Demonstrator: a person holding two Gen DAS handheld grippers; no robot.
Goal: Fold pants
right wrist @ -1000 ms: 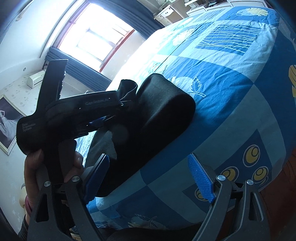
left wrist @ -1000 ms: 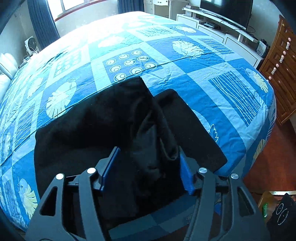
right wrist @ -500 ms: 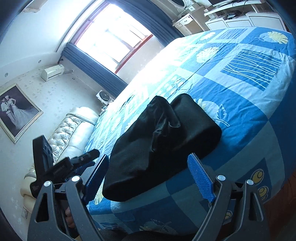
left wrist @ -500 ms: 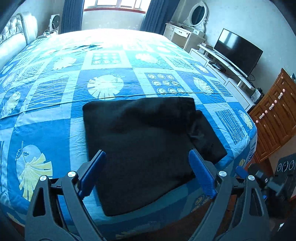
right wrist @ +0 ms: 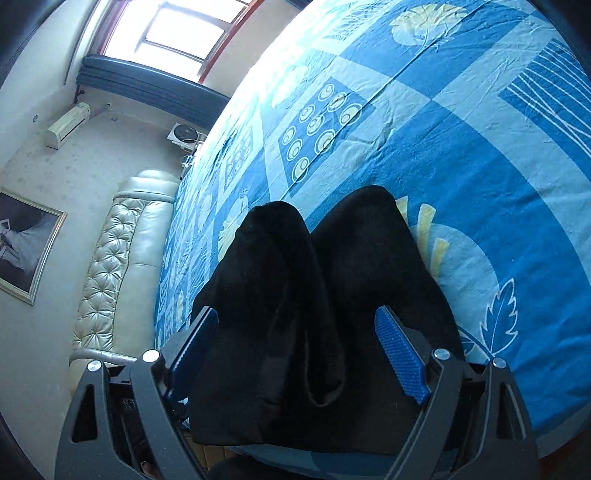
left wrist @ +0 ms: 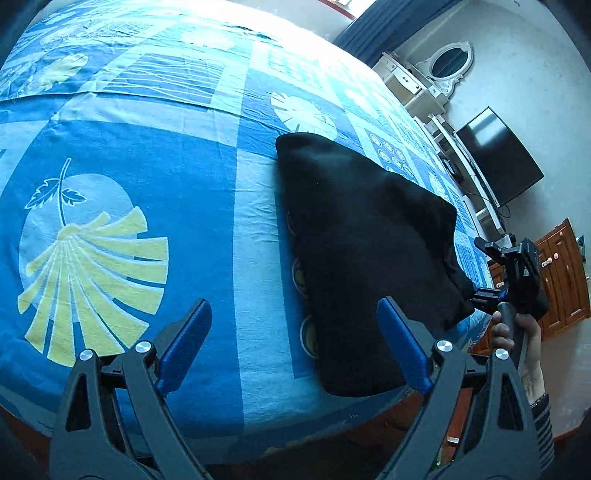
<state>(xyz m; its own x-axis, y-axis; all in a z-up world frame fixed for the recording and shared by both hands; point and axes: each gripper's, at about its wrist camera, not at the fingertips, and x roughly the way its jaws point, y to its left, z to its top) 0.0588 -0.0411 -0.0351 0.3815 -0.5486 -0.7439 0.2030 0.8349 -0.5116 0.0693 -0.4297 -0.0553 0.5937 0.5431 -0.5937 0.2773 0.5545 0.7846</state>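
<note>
The black pants lie folded on the blue patterned bed, near its front edge. My left gripper is open and empty, over the bedsheet just left of the pants' near corner. My right gripper is open, its blue pads on either side of the pants' near end, which shows two humps with a crease between them. The right gripper also shows in the left wrist view, at the pants' right end, held by a hand.
A TV, white cabinets and a mirror dresser stand past the bed's far right side. A wooden drawer chest is at the right. A padded headboard and window lie at the other end.
My left gripper let go of the pants, opened and swung left over the sheet. My right gripper moved in over the pants' end, jaws now straddling the cloth.
</note>
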